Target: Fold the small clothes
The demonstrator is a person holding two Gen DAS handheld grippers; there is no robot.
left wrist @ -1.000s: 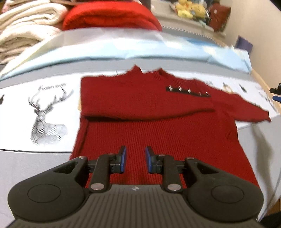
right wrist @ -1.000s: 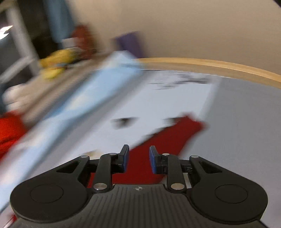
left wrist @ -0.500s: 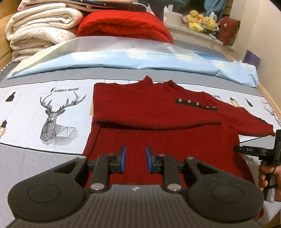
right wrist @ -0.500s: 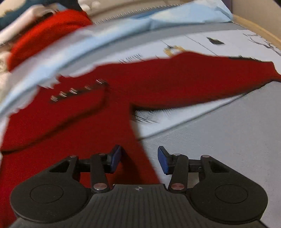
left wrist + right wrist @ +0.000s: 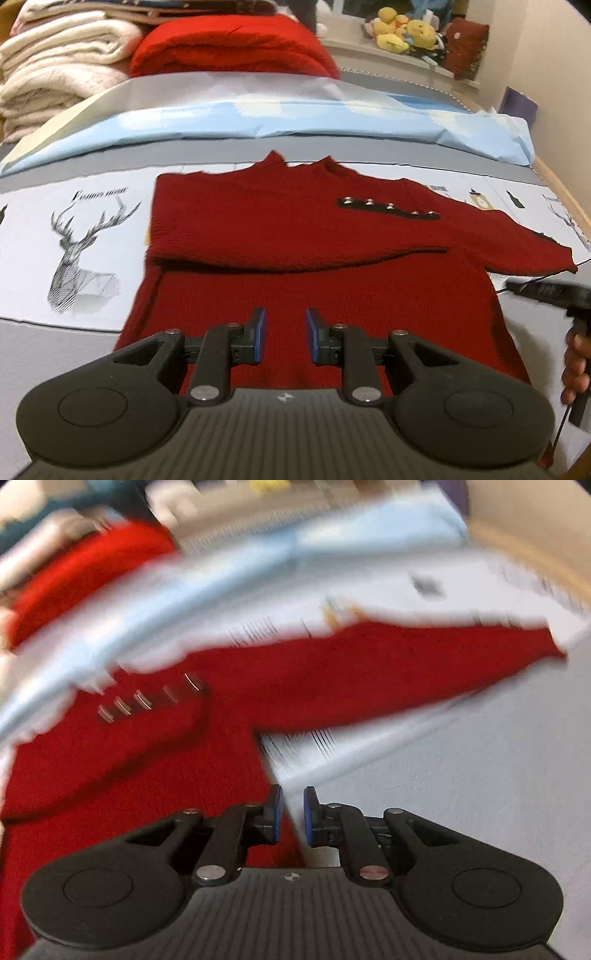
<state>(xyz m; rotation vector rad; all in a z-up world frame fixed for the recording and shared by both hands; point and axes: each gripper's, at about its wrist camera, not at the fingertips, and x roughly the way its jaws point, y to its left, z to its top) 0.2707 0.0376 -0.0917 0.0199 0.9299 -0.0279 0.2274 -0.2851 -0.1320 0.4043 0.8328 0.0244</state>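
Bed (image 5: 44, 339) with deer-print sheet: right gripper (image 5: 292, 818), jaws just narrowed, nothing visibly pinched, at red sweater's (image 5: 314, 266) side edge below its unfolded sleeve (image 5: 406, 675); left gripper (image 5: 283, 334) slightly spread, empty, over the hem.

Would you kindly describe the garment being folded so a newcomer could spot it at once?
On the printed bed cover, beside the deer drawing, lies a dark red knit sweater. Unlike the brighter red blanket behind, it lies flat and bears a black strip of silver studs.

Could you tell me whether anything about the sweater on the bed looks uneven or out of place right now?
Yes. The sweater is lopsided: one sleeve is already folded across the chest, while the other sleeve sticks out sideways over the bedcover. Otherwise it lies flat; nothing looks damaged.
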